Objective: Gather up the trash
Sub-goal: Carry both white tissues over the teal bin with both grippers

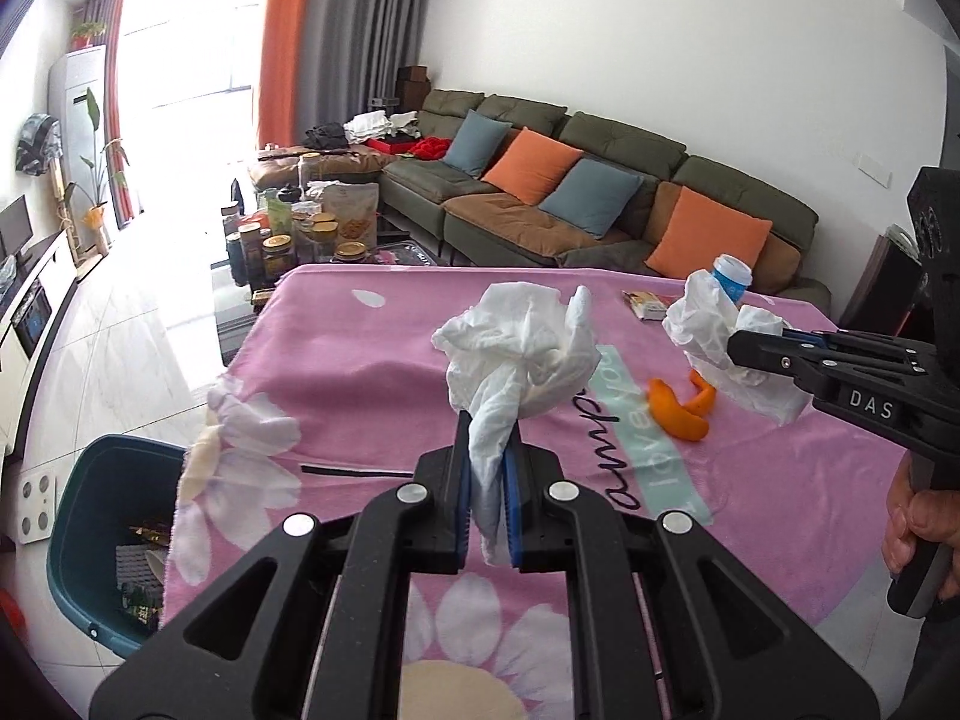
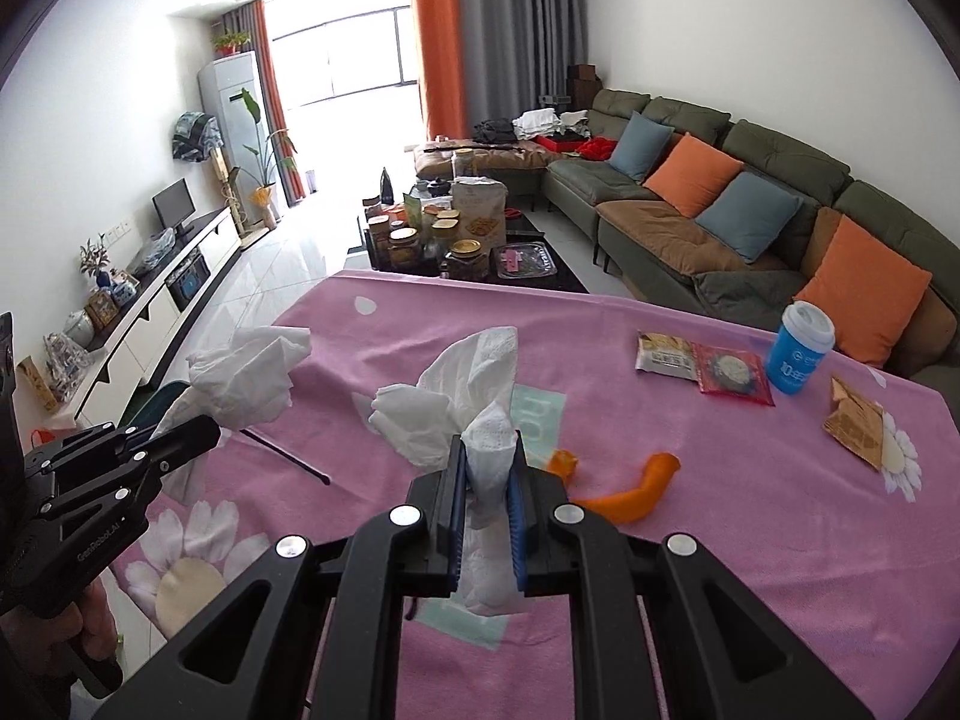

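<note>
My left gripper (image 1: 487, 429) is shut on a crumpled white tissue (image 1: 522, 348) and holds it above the pink flowered tablecloth (image 1: 372, 384). My right gripper (image 2: 487, 453) is shut on a second white tissue (image 2: 456, 402), also held above the cloth. Each gripper shows in the other view: the right one (image 1: 735, 351) with its tissue (image 1: 708, 330), the left one (image 2: 210, 429) with its tissue (image 2: 246, 378). Orange peel (image 2: 630, 492) lies on the cloth, also in the left wrist view (image 1: 681, 408). A teal trash bin (image 1: 102, 540) stands on the floor left of the table.
A blue paper cup (image 2: 801, 354), snack wrappers (image 2: 702, 363) and a brown packet (image 2: 855, 423) lie at the table's far right. A black stick (image 2: 288, 456) lies on the cloth. Beyond are a coffee table with jars (image 2: 444, 234) and a green sofa (image 2: 750, 204).
</note>
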Motion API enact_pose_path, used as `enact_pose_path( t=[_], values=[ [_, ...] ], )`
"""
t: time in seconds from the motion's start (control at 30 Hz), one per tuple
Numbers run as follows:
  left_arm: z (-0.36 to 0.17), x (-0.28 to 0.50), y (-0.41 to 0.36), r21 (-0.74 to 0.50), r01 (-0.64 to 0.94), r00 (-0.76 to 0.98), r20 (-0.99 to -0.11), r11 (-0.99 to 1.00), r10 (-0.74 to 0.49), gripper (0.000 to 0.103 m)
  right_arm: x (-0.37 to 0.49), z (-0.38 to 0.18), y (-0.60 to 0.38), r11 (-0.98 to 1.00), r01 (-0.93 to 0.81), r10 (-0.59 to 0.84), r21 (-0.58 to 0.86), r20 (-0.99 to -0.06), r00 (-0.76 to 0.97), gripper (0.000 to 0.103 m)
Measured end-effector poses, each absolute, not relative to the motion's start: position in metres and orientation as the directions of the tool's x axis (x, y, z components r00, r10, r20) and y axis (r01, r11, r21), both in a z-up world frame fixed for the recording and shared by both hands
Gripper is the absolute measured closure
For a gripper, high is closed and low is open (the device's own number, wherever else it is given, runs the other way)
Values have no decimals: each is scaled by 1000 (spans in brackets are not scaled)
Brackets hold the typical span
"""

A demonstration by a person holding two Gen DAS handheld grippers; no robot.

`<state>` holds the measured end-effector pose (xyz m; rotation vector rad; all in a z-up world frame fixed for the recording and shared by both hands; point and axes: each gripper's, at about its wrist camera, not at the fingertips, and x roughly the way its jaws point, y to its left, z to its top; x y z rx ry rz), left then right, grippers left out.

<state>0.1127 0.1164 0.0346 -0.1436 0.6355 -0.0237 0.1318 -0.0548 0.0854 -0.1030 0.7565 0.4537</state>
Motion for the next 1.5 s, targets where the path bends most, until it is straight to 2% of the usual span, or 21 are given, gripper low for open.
enact_pose_path(
  t=[0.37,0.83,1.17,1.5],
  values=[
    [39,75,199,-124,-206,812,-576,971,99,93,124,86,32,818,-574,436,42,-695,571,92],
    [11,21,315,-103,-425,726,-632,899,270,93,123,69,142,691,-722,482,-3,-744,464,92],
    [-33,-7,369,-87,-519,637,-703,851,317,93,120,51,218,587,-809,503,18,-792,347,92],
    [-75,0,395,-74,-566,564,-761,821,321,93,113,31,288,498,-866,495,50,-836,236,92]
  ],
)
